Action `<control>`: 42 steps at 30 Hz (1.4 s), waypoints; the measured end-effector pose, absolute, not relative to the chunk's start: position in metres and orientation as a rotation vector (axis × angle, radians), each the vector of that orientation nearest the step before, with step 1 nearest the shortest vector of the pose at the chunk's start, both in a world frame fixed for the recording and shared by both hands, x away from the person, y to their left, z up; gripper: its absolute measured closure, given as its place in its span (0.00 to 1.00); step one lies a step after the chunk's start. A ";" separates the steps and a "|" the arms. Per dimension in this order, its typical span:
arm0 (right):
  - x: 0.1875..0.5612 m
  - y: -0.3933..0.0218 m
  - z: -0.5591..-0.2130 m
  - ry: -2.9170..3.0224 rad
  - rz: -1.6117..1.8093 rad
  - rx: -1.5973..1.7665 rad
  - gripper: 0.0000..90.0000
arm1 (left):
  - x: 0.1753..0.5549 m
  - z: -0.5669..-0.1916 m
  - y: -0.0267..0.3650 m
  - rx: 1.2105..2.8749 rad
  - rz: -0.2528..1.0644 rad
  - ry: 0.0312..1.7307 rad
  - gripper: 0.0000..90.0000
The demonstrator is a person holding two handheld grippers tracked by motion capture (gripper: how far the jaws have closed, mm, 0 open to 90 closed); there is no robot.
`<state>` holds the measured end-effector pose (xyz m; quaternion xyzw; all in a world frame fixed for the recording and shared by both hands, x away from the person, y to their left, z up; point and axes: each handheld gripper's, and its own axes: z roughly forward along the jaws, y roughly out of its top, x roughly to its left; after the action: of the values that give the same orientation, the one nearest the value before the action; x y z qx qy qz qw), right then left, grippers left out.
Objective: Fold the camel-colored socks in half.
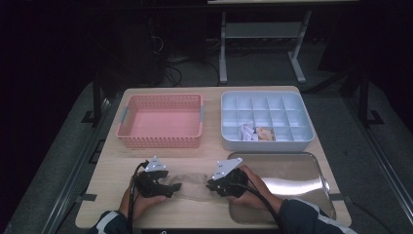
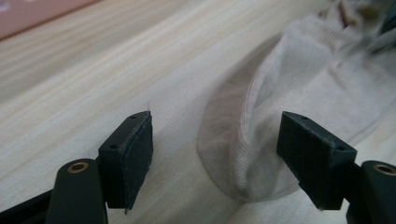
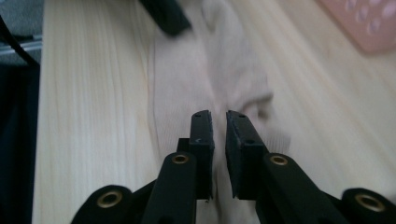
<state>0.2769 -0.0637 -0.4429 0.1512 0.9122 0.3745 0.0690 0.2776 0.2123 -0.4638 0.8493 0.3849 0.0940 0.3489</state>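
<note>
High view: a beige sock (image 1: 192, 184) lies flat on the wooden table (image 1: 112, 165) near its front edge, stretched between the left gripper (image 1: 171, 187) and the right gripper (image 1: 210, 184), in front of the pink basket (image 1: 160, 122) and just left of the metal tray (image 1: 287, 180). In the left gripper view the jaws stand spread, one end of the sock between them with the right-hand pad at its edge and the other pad on bare wood. In the right gripper view the jaws are nearly pressed together, pinching a fold at the sock's other end.

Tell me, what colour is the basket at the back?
The basket is pink, with grey handles; the high view shows it best.
</note>
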 end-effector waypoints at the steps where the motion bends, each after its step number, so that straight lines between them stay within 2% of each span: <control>1: 0.277 -0.060 -0.440 2.740 1.148 0.443 0.90 | 0.277 -0.464 0.211 2.200 0.247 0.997 0.29; 8: 0.280 -0.029 -0.448 2.740 1.124 0.361 0.91 | 0.275 -0.463 0.205 2.240 0.285 0.975 0.30; 13: 0.291 -0.023 -0.463 2.777 1.078 0.417 0.92 | 0.274 -0.462 0.207 2.234 0.258 0.960 0.38; 16: 0.292 -0.021 -0.462 2.775 1.047 0.397 0.92 | 0.274 -0.462 0.208 2.219 0.220 0.951 0.49; 17: 0.292 -0.020 -0.462 2.776 1.047 0.398 0.92 | 0.273 -0.461 0.208 2.210 0.182 0.946 0.58; 21: 0.294 -0.020 -0.462 2.788 1.044 0.406 0.92 | 0.272 -0.461 0.211 2.210 0.089 0.921 0.80; 24: 0.295 -0.018 -0.462 2.788 1.037 0.393 0.92 | 0.270 -0.461 0.212 2.205 0.043 0.901 0.89; 36: 0.303 -0.012 -0.461 2.812 1.034 0.416 0.92 | 0.261 -0.440 0.210 2.096 -0.009 0.757 0.91; 42: 0.305 -0.006 -0.462 2.810 1.057 0.410 0.92 | 0.262 -0.436 0.205 2.054 0.016 0.766 0.91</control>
<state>0.3050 -0.0064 -0.4617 0.1350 0.9259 0.3483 0.0559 0.2623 0.2050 -0.4356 0.8333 0.3109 0.0064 0.4571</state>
